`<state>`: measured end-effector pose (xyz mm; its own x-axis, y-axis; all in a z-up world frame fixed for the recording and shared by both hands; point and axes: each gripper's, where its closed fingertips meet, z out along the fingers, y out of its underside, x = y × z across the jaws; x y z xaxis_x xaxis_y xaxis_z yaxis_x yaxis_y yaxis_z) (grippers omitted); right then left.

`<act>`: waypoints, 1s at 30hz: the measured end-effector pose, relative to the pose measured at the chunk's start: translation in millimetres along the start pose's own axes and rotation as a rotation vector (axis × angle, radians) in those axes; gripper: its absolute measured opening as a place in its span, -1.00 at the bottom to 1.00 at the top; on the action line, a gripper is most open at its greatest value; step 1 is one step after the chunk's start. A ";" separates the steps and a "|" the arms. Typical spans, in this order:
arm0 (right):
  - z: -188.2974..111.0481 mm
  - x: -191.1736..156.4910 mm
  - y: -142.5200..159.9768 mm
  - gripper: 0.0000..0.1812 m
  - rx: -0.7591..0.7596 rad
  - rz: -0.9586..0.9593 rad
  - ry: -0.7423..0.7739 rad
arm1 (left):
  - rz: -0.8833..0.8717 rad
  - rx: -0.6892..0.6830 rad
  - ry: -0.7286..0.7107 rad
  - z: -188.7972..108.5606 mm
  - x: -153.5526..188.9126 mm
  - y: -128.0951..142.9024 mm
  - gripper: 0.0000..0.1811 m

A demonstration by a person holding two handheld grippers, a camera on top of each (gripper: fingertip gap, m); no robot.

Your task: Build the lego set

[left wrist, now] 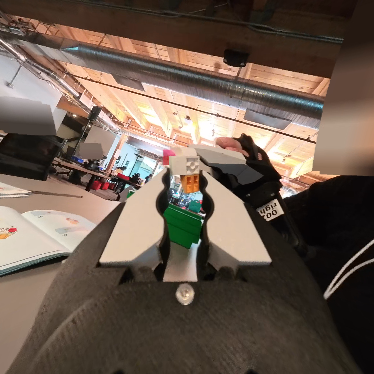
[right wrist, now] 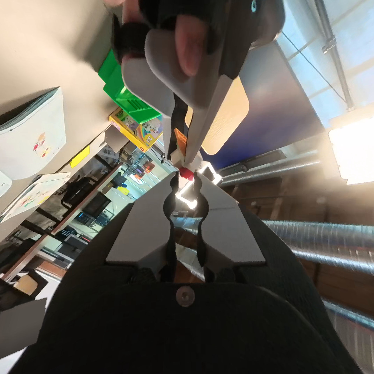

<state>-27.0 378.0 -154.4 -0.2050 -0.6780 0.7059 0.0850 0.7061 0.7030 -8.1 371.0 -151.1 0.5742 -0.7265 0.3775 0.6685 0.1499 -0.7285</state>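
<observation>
My left gripper is shut on a small lego assembly of white and grey bricks with an orange brick under it, held up in the air. My right gripper is shut on a red brick that sits against the end of the assembly. In the left wrist view the red brick is at the assembly's far left, and the right gripper reaches in from the right. In the right wrist view the left gripper comes from above, clamping the white and orange bricks.
A green plastic tray stands on the grey table below the grippers; it also shows in the right wrist view. An open instruction booklet lies at the left. A yellow lego box stands beside the tray.
</observation>
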 end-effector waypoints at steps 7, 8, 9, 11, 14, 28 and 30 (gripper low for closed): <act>-3.3 2.1 -1.0 -0.74 0.022 -0.025 -0.016 | -0.031 0.015 0.055 -0.1 7.1 -2.2 -0.70; -3.3 2.0 -1.2 -0.72 0.025 -0.025 -0.017 | -0.034 0.017 0.060 -0.3 7.7 -2.6 -0.70; -3.4 1.9 -1.6 -0.69 0.029 -0.023 -0.018 | -0.037 0.021 0.070 -0.5 8.9 -3.3 -0.70; -5.4 3.2 -2.5 -0.64 0.045 -0.008 -0.018 | -0.041 0.022 0.086 -0.5 11.7 -3.9 -0.70; -10.5 4.8 -4.5 -0.47 0.088 0.098 -0.035 | -0.055 0.015 0.122 0.5 17.3 -2.9 -0.70; -40.1 45.8 -3.6 -0.64 0.589 1.178 -0.149 | -0.487 0.047 0.428 -1.8 40.2 -6.9 -0.69; -38.7 44.5 -7.2 -0.65 0.608 1.190 -0.166 | -0.516 0.038 0.447 -1.5 41.8 -5.7 -0.69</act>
<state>1.0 334.8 -124.7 -0.4282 0.4073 0.8067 -0.1410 0.8516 -0.5049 11.4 338.7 -132.0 -0.0671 -0.9172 0.3928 0.8248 -0.2726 -0.4954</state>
